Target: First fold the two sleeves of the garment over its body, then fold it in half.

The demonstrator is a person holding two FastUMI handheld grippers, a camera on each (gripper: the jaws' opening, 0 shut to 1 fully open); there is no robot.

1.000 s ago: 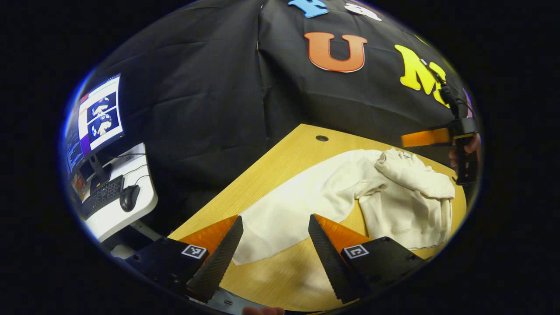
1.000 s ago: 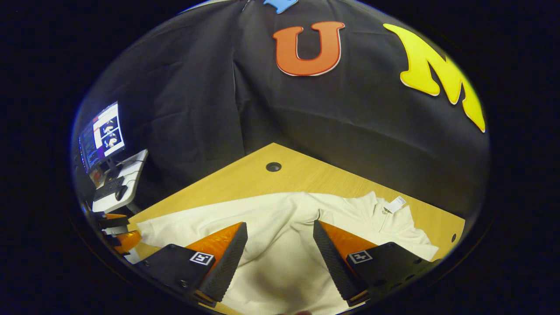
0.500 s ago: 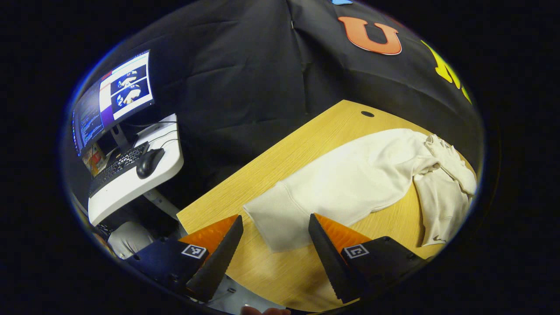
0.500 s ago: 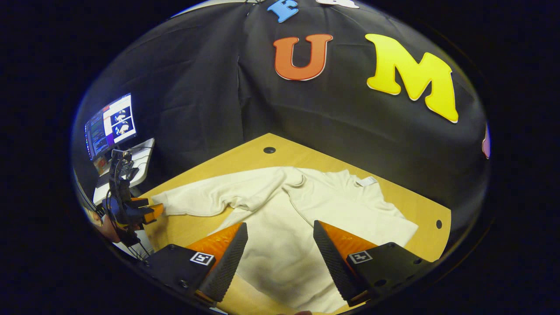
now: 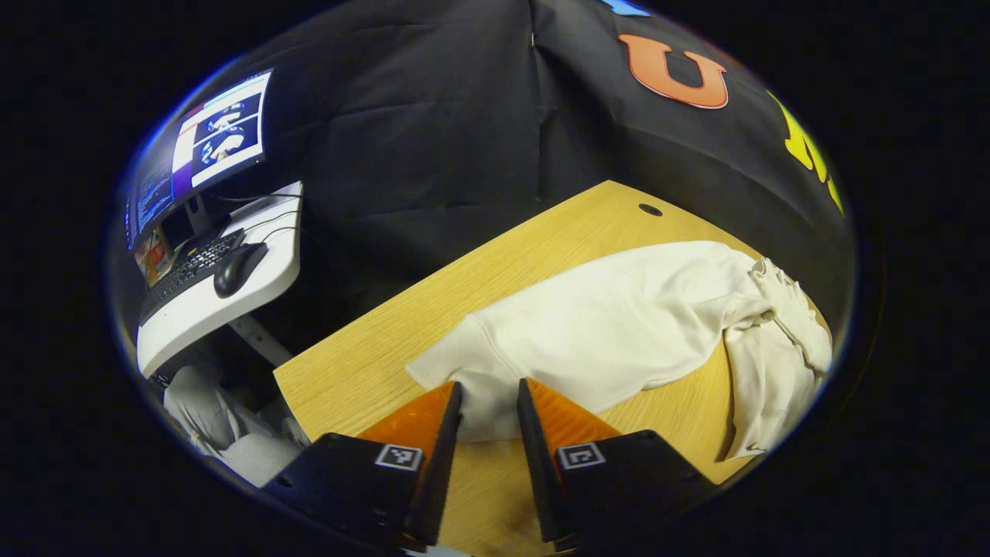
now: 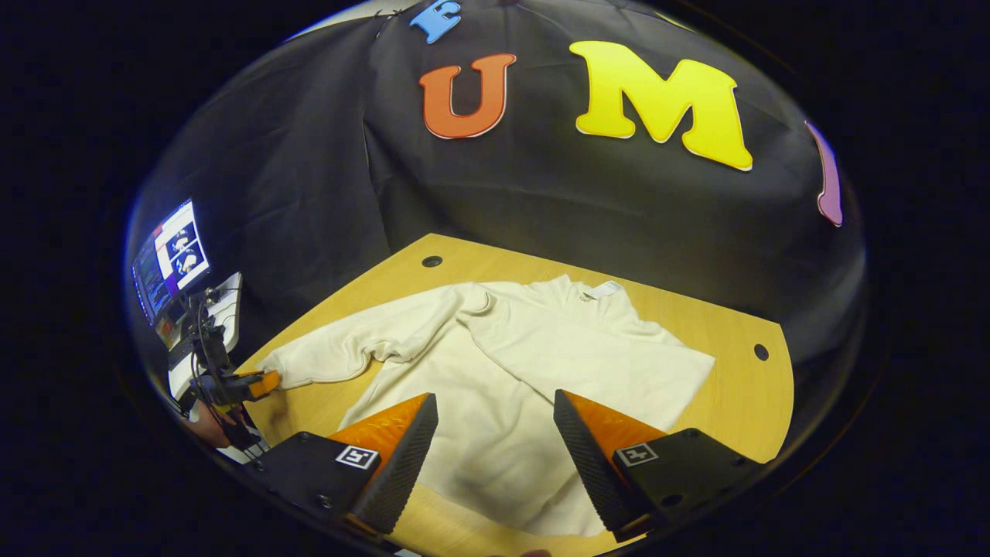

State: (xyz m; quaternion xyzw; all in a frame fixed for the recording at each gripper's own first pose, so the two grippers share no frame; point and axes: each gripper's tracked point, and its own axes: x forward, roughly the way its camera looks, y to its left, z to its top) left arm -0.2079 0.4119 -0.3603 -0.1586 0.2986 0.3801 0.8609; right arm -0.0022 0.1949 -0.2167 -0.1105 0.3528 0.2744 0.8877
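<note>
Light wooden tabletop is carrying a cream long-sleeved sweatshirt, lying flat near the middle, collar toward the black cloth wall. Its right sleeve is already lying folded over the body; its left sleeve is stretching out toward the table's near-left corner, cuff flat on the wood. White side desk is sitting off to the left, holding a monitor, keyboard and dark mouse. Left gripper is sitting at the cuff, fingers narrowed around its edge; can't tell if they're pressing the fabric. Right gripper is hovering spread wide over the hem, gripping nothing.
</note>
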